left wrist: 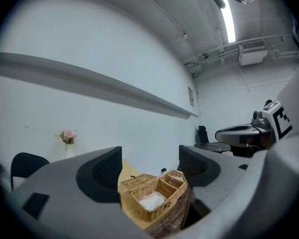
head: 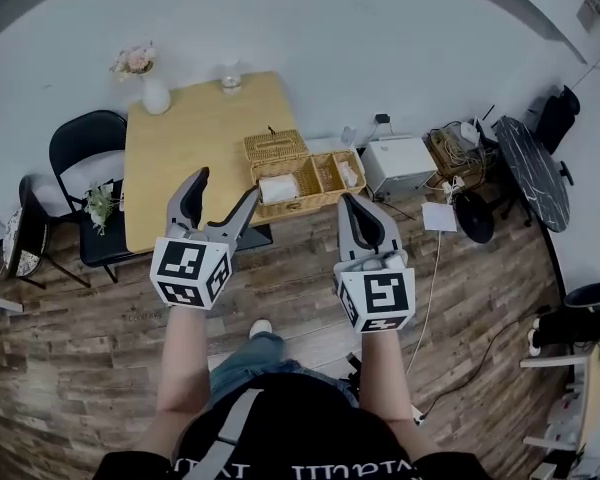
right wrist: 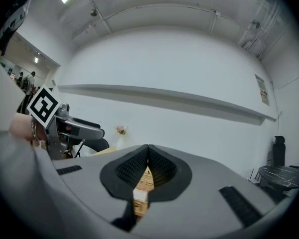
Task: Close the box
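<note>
A wicker box (head: 302,175) stands open at the near right corner of the wooden table (head: 185,158). Its lid (head: 275,145) is swung back to the far left, and a white cloth (head: 279,189) lies in the left compartment. My left gripper (head: 226,187) hangs open in the air before the table, just left of the box and apart from it. In the left gripper view the box (left wrist: 157,195) shows between the spread jaws of the left gripper (left wrist: 150,166). My right gripper (head: 348,201) is shut and empty, in front of the box's right end. The right gripper (right wrist: 148,151) hides nearly all of the box (right wrist: 142,193).
A white vase of pink flowers (head: 152,88) and a glass (head: 231,81) stand at the table's far edge. Black chairs (head: 85,143) are at its left side. A white appliance (head: 398,163), cables and a dark round table (head: 533,168) sit to the right on the wood floor.
</note>
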### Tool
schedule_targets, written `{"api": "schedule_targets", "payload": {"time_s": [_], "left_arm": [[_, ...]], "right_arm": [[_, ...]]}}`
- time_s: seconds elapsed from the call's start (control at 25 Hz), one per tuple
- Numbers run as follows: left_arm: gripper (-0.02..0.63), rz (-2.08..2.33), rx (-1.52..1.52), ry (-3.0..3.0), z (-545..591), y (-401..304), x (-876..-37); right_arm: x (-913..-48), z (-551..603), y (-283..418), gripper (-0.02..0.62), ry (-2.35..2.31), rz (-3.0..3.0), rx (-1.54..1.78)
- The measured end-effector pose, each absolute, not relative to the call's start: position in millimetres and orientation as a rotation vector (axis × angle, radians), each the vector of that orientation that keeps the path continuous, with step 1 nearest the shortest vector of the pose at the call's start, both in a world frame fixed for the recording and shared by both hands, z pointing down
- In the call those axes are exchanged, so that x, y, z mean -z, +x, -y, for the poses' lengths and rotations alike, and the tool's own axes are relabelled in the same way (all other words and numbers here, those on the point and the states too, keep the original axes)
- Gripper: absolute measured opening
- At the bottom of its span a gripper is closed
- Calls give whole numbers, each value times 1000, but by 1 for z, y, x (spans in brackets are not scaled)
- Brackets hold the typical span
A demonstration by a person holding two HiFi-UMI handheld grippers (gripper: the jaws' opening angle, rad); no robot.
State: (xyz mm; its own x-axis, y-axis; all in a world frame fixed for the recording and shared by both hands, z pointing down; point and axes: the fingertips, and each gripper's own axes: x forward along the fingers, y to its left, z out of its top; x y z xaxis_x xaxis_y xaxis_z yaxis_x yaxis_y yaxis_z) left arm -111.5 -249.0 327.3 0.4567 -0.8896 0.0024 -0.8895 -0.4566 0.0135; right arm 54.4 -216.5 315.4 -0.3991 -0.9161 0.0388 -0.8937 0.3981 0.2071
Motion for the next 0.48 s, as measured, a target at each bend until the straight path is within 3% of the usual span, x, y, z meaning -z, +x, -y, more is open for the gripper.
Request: {"api": "schedule_targets", "payload": {"time_s": [0.48], "left_arm": [[342,1533,41,2565,343,-135,-363]], "right_arm": [[-325,291,34,14,1621,2471,208]]}}
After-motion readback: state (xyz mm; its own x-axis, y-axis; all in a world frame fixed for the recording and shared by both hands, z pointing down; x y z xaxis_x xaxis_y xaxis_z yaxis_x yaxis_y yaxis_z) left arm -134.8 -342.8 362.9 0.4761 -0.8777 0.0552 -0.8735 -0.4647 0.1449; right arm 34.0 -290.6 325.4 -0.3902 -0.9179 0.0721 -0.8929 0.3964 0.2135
